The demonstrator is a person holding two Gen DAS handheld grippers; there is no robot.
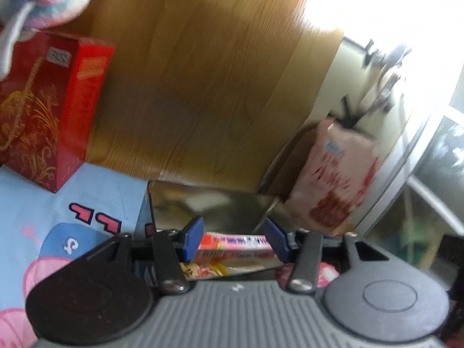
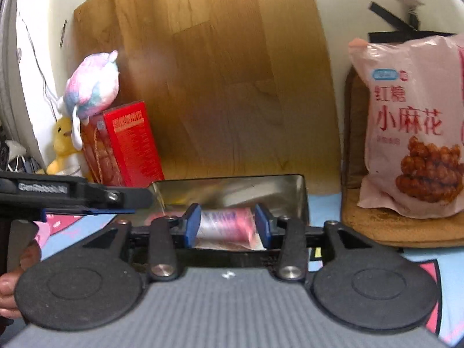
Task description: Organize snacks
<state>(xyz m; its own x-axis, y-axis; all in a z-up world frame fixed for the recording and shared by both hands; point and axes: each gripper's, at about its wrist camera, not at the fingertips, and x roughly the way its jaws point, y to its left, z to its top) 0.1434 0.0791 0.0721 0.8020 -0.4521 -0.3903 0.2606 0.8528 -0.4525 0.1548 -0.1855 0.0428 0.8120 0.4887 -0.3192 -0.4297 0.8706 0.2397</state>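
Observation:
A shiny metal tin point(image 1: 208, 200) point(image 2: 278, 191) stands open on the patterned cloth in front of a wooden board. My left gripper point(image 1: 233, 239) is over the tin, its blue pads on either side of a long orange-and-pink snack bar point(image 1: 236, 243); other wrapped snacks point(image 1: 203, 269) lie below it. My right gripper point(image 2: 229, 224) is shut on a pink and clear snack packet point(image 2: 226, 226) held above the tin. The left gripper's body point(image 2: 72, 194) shows at the left of the right wrist view.
A red box point(image 1: 43, 110) point(image 2: 130, 142) stands left of the tin with a pastel plush toy point(image 2: 92, 87) on top and a yellow plush point(image 2: 62, 142) behind. A pink bag of fried dough twists point(image 2: 414, 127) point(image 1: 333, 174) leans on a brown cushion point(image 2: 377, 223) at the right.

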